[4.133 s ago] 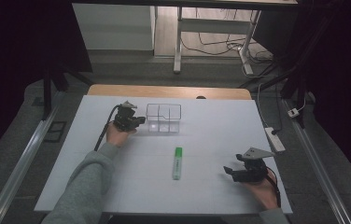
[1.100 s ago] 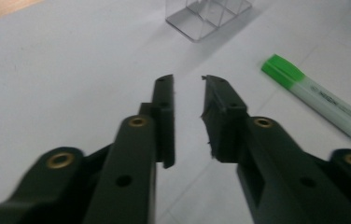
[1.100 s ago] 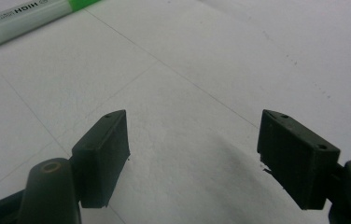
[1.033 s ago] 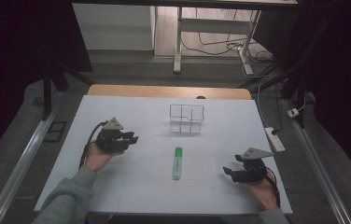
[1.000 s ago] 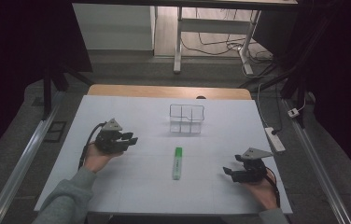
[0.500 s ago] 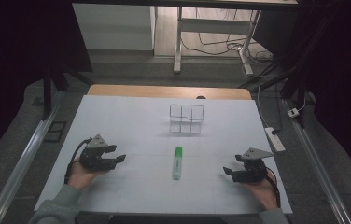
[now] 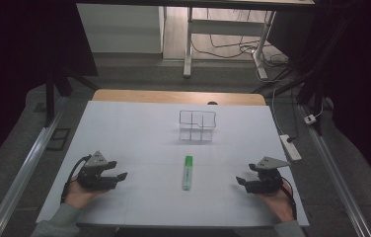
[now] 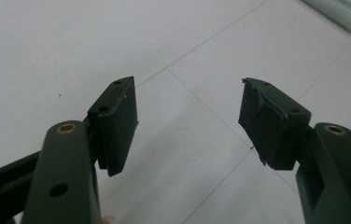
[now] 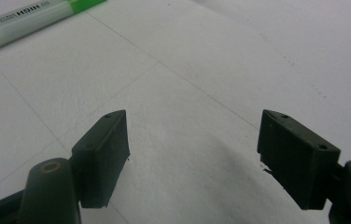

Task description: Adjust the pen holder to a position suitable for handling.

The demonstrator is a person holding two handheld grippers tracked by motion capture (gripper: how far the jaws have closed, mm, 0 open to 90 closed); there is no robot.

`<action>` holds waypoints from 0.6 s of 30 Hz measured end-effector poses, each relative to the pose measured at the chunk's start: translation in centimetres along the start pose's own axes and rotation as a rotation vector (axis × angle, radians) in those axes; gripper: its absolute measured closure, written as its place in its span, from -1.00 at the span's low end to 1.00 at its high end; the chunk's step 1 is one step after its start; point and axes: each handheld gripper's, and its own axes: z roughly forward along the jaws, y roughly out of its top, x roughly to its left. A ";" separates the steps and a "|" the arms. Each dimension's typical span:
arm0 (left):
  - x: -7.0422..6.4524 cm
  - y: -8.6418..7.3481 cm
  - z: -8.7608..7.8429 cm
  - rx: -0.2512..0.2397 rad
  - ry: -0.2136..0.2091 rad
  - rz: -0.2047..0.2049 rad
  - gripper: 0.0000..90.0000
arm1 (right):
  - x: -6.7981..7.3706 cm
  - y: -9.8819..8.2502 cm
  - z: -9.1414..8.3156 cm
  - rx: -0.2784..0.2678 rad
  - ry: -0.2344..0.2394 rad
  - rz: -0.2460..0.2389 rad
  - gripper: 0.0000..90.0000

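From above, the marker (image 7: 187, 172) lies on the table (image 7: 139, 128) between the left gripper (image 7: 118, 177) and right gripper (image 7: 240, 181); both are released and empty, the left's jaws just opening. The right gripper view reads the marker's lettering.

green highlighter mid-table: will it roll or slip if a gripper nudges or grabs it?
The highlighter looks like a slim, rounded plastic barrel lying flat on the smooth white table, so a sideways nudge would probably roll it. It is likely stiff and light. Its glossy body could slip, so grip across the barrel.
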 end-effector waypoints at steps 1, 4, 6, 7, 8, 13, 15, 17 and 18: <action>0.0 -0.1 0.0 0.000 0.002 0.002 -0.19 | 0.0 0.0 0.0 -0.002 0.001 0.000 -0.46; 0.2 -0.1 0.0 0.000 0.003 0.003 -0.20 | 0.0 0.0 0.0 -0.002 -0.001 -0.007 -0.46; 0.3 -0.1 0.0 -0.002 0.007 -0.006 -0.21 | 0.0 0.0 0.0 -0.002 -0.002 -0.010 -0.46; 0.4 -0.1 -0.1 -0.003 0.007 -0.003 -0.21 | 0.0 0.0 0.0 -0.003 -0.002 -0.010 -0.46; 0.4 -0.1 -0.1 -0.003 0.009 -0.002 -0.21 | 0.1 0.0 -0.1 -0.005 -0.001 -0.009 -0.46; 0.4 -0.1 -0.1 -0.005 0.009 -0.002 -0.21 | 0.1 0.1 -0.2 -0.010 0.000 -0.008 -0.45; 0.4 -0.1 -0.2 -0.010 0.005 -0.007 -0.21 | 0.1 0.1 -0.2 -0.009 -0.006 -0.004 -0.45; 0.4 -0.1 -0.2 -0.010 0.007 -0.006 -0.21 | 0.3 0.3 -0.4 -0.015 -0.004 -0.009 -0.45; 0.4 0.0 -0.2 -0.008 0.008 -0.005 -0.22 | 0.3 0.4 -0.5 -0.019 -0.009 -0.012 -0.45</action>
